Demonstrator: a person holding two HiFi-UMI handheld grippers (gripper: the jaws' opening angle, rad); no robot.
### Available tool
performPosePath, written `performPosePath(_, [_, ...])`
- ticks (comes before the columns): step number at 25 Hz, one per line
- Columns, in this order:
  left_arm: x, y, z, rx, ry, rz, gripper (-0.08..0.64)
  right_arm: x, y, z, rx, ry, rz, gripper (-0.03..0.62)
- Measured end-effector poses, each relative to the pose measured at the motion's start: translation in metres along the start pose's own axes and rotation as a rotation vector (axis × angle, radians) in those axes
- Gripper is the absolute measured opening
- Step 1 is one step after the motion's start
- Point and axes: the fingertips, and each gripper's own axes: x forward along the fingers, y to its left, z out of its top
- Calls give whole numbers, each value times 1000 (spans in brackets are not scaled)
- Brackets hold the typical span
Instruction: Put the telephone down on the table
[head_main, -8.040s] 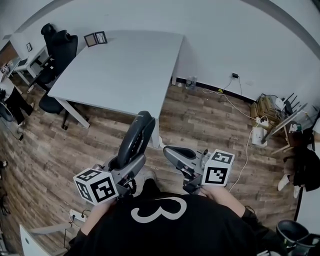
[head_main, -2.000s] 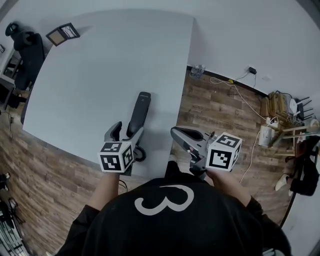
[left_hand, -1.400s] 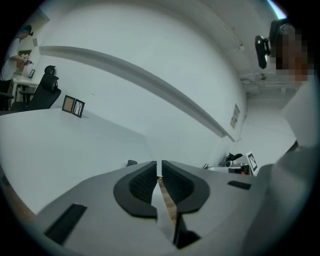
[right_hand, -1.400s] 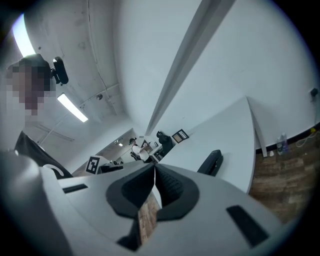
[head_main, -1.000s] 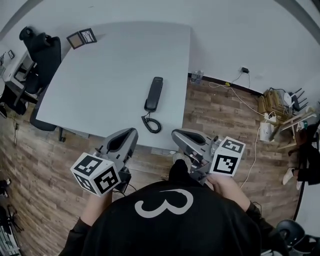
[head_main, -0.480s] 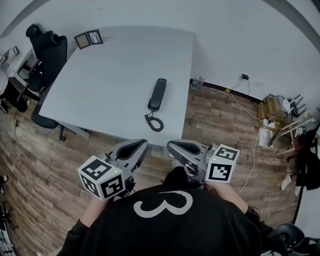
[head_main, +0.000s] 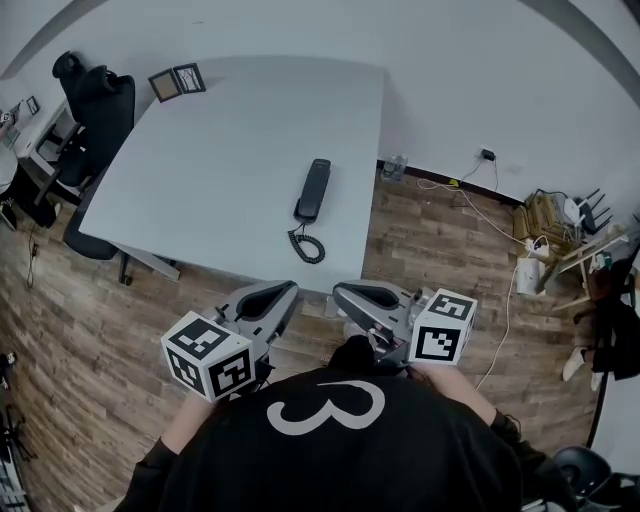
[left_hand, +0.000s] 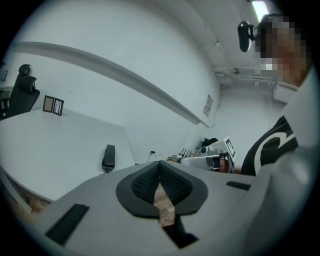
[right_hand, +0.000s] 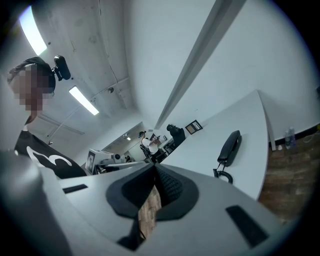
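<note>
- The left gripper (left_hand: 160, 166) has its fingers (left_hand: 142, 182) closed. The ribbed black pads meet at the tips with nothing between them, and only the brown wood-plank floor (left_hand: 163, 206) shows through the slit below.
- The right gripper (right_hand: 154, 169) is the same: its fingers (right_hand: 171, 187) are pressed together and empty, with a strip of floor showing behind them.
- In the head view both pairs of fingers hang side by side over the floor, short of the table's near edge and touching nothing.
- Ahead of both sets of fingertips, and well apart from them, the black plastic telephone handset (head_main: 313, 189) lies flat on the white rectangular table (head_main: 200, 160). It lies lengthwise away from the fingers, toward the table's right-hand edge.
- Its black coiled cord (head_main: 309, 247) curls on the table between the handset and the fingers, just inside the near edge.
- Far beyond the fingers, to their left, two small framed pictures (head_main: 176, 82) sit at the table's far corner. A black office chair (head_main: 98, 105) stands past that side.
- The task looks finished: the handset rests on the table, free of both grippers. As far as the views show, nothing remains to be placed.
</note>
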Motion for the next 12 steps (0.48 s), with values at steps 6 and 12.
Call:
performPosePath(6, [-1, -2, 2, 6, 12, 7, 12, -1, -1, -1, 1, 0, -3, 11])
performPosePath(12, [1, -1, 3, -10, -2, 3, 12, -2, -5, -3, 7, 7, -1, 11])
